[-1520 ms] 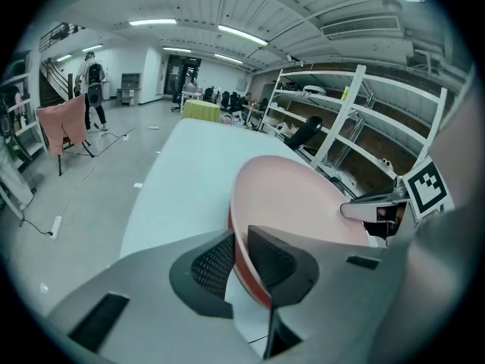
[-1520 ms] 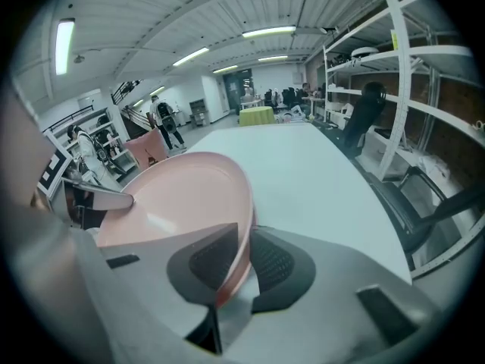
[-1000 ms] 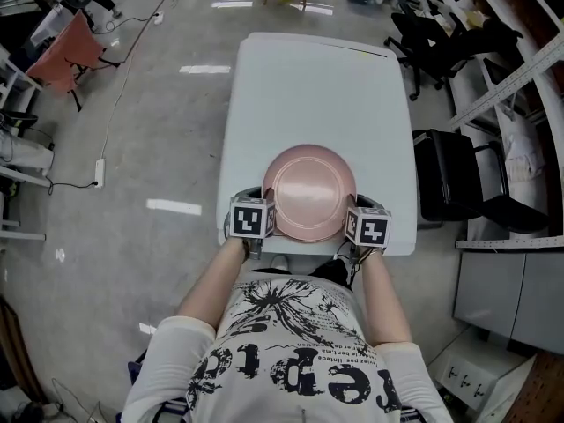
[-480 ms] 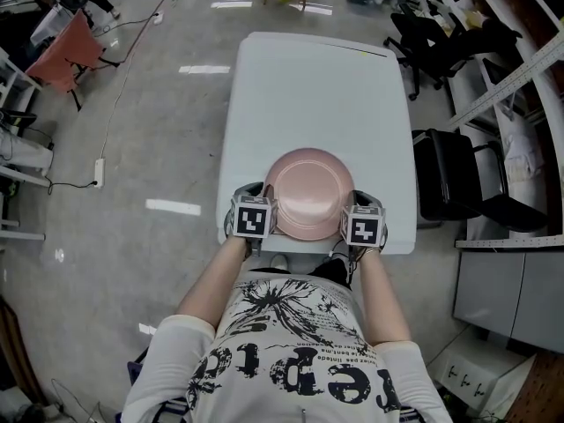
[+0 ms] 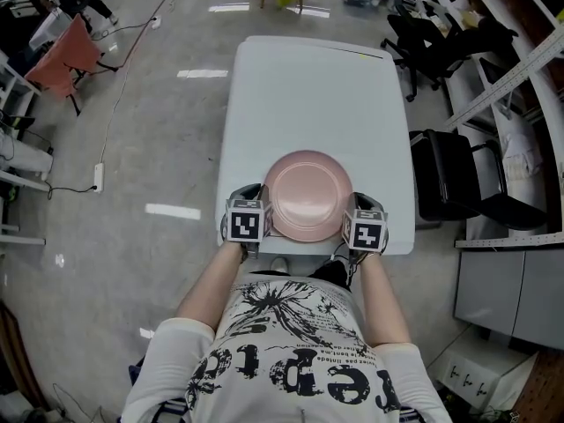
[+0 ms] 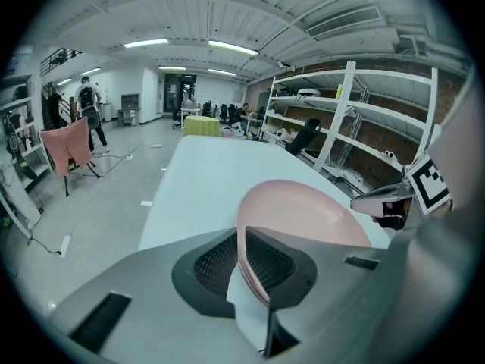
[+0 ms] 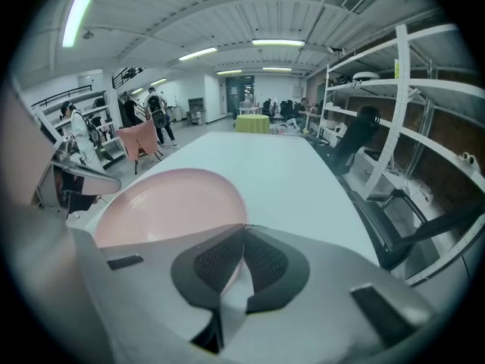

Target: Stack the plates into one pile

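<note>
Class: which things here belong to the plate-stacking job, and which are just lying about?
Job: pink plates; white table; left claw, closing on their rim; right claw, shut on it.
Lying about: black chairs; power strip; pink cloth.

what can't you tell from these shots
- Plate count: the head view shows only the top plate; in the left gripper view the left gripper's closing jaws cover the stacked rims.
- What is on the shelf: right gripper view, too small.
- Far people: gripper views, too small.

Pink plates [image 5: 308, 195], apparently nested as one pile, lie at the near table [image 5: 308, 95] edge.
</note>
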`<state>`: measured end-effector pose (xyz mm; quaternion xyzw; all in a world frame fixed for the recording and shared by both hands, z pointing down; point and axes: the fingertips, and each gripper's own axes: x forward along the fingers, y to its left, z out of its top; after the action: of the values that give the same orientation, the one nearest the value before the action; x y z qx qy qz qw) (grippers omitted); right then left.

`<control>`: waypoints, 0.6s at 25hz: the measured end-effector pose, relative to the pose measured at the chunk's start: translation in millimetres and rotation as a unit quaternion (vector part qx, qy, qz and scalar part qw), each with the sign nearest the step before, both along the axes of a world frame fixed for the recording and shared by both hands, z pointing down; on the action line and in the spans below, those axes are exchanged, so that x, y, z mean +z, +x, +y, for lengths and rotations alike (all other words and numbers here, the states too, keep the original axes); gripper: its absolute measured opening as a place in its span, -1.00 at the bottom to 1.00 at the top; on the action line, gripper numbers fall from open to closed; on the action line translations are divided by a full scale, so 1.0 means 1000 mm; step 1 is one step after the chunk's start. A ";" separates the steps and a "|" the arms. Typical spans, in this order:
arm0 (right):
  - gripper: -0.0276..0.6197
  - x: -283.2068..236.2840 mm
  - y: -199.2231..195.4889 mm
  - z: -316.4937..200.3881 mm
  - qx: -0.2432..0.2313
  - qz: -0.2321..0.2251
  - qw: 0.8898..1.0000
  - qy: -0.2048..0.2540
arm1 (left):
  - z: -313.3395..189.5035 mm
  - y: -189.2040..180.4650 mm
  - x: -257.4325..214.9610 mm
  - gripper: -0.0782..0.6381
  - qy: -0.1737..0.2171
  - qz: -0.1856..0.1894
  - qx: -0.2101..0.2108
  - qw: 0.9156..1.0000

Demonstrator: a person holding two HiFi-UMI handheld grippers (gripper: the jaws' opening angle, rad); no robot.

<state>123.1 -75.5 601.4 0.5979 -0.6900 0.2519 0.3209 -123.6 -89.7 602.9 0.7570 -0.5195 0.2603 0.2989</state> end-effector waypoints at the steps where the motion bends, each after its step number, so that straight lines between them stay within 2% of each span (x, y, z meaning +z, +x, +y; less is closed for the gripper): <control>1: -0.89 -0.003 0.001 -0.001 0.005 -0.006 1.000 0.006 | -0.001 -0.001 -0.003 -0.66 0.004 0.005 -0.002 1.000; 4: -0.89 -0.016 0.003 -0.003 0.013 -0.028 0.999 0.029 | -0.002 0.001 -0.016 -0.76 0.018 0.025 -0.002 1.000; 7: -0.89 -0.038 0.001 -0.007 -0.003 -0.024 0.997 0.075 | -0.005 0.002 -0.040 -0.76 0.058 0.041 0.001 0.997; 11: -0.90 -0.077 -0.007 -0.012 -0.027 -0.033 0.987 0.152 | -0.014 -0.007 -0.080 -0.76 0.130 0.075 -0.005 0.989; 15: -0.90 -0.110 -0.018 -0.015 -0.045 -0.067 0.976 0.200 | -0.021 -0.013 -0.107 -0.76 0.166 0.092 0.005 0.982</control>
<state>105.5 -91.0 491.4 0.6002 -0.7724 0.1334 0.1591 -136.6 -111.1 496.0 0.8192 -0.5220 0.1009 0.2149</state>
